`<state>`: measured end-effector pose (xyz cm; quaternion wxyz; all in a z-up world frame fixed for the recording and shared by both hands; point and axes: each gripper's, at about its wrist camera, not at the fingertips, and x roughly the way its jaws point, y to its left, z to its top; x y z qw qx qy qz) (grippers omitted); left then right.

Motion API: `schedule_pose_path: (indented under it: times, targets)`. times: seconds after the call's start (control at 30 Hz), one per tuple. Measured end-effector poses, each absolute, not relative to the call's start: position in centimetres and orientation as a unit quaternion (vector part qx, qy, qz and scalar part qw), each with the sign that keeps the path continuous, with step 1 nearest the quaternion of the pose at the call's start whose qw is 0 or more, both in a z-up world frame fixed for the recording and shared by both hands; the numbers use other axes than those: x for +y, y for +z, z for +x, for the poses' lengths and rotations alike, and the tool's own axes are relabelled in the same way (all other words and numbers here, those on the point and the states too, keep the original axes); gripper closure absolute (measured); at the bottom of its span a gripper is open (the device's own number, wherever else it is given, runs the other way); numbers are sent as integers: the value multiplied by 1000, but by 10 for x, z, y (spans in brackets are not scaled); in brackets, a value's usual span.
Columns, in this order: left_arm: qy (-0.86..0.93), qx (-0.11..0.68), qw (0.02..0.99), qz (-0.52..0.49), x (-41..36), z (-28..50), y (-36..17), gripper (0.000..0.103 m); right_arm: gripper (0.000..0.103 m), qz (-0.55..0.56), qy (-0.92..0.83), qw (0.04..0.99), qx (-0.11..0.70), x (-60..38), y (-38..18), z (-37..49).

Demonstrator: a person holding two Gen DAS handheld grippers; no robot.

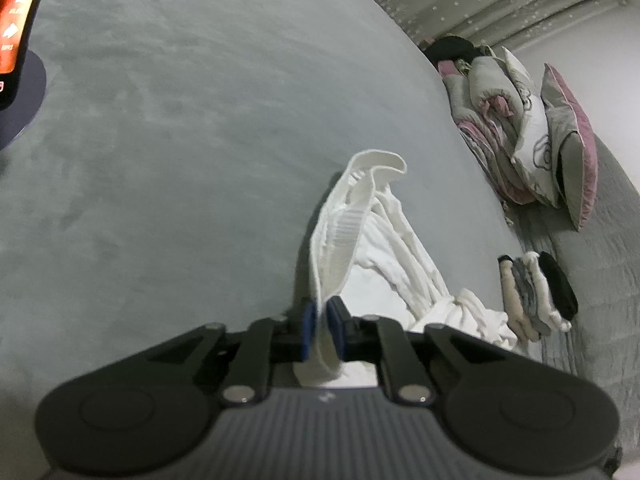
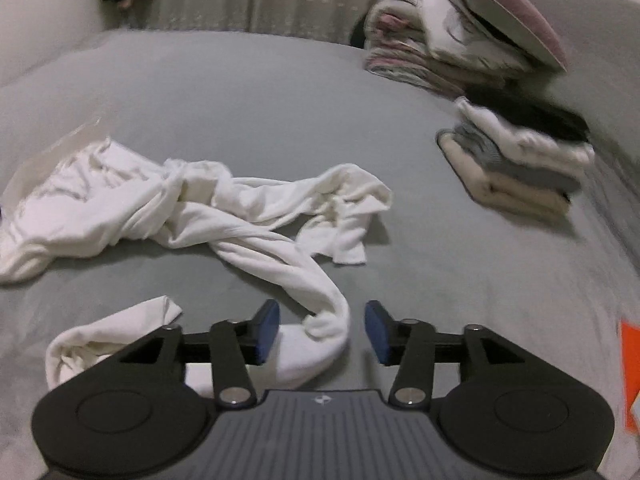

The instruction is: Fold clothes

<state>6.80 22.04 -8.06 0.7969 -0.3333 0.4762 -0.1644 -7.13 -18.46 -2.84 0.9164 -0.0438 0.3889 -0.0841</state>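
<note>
Grey velvety bedspread (image 2: 280, 92) under crumpled white garment (image 2: 192, 208)

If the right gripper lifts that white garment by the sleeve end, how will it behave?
The white garment lies twisted and crumpled, so it will probably hang limp and trail. It looks thin, likely light. The sleeve end sits between the open right gripper, unpinched, so it may slip.

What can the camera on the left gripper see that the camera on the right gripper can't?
Only the left wrist view shows the left gripper pinching the ribbed band of the white garment, and a lit screen on a dark round base.

Only the right wrist view shows the right gripper, jaws apart around a twisted end of that garment, and how it sprawls crumpled across the bed.

Both show the grey bed cover, the small stack of folded clothes and the pile of bedding and pillows.
</note>
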Motion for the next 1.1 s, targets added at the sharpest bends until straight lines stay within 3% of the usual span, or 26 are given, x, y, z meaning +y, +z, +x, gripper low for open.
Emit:
schedule_pose_path:
  times: [0.03, 0.07, 0.17, 0.27, 0.3, 0.33, 0.37, 0.4, 0.43, 0.73, 1.1]
  targets:
    - [-169, 478, 795, -333, 220, 67, -80, 72, 51, -19, -81, 913, 399, -189, -30, -73]
    - [-174, 480, 792, -334, 220, 66, -80, 66, 51, 13, -74, 908, 413, -195, -32, -74]
    - [-189, 485, 791, -322, 213, 62, -80, 66, 51, 95, -53, 893, 437, -204, -43, -77]
    - [-183, 486, 798, -305, 205, 60, -80, 71, 50, 87, -54, 900, 423, -196, -51, -79]
    - [-177, 485, 802, -299, 203, 59, -81, 75, 54, 73, -53, 905, 416, -192, -53, -78]
    - [-171, 485, 806, -294, 202, 58, -81, 86, 64, 56, -51, 909, 409, -188, -55, -78]
    - [-165, 485, 808, -291, 201, 58, -81, 89, 71, 36, -47, 913, 403, -185, -55, -76]
    - [-160, 485, 809, -290, 201, 58, -82, 91, 86, 19, -45, 916, 399, -183, -55, -74]
    - [-156, 485, 810, -291, 201, 58, -82, 92, 92, 10, -43, 916, 399, -184, -55, -70]
    - [-135, 469, 819, -302, 212, 55, -78, 94, 93, -65, -127, 910, 388, -219, -43, -37]
    - [-129, 468, 819, -307, 219, 57, -78, 94, 94, -157, -176, 919, 317, -241, -16, 5]
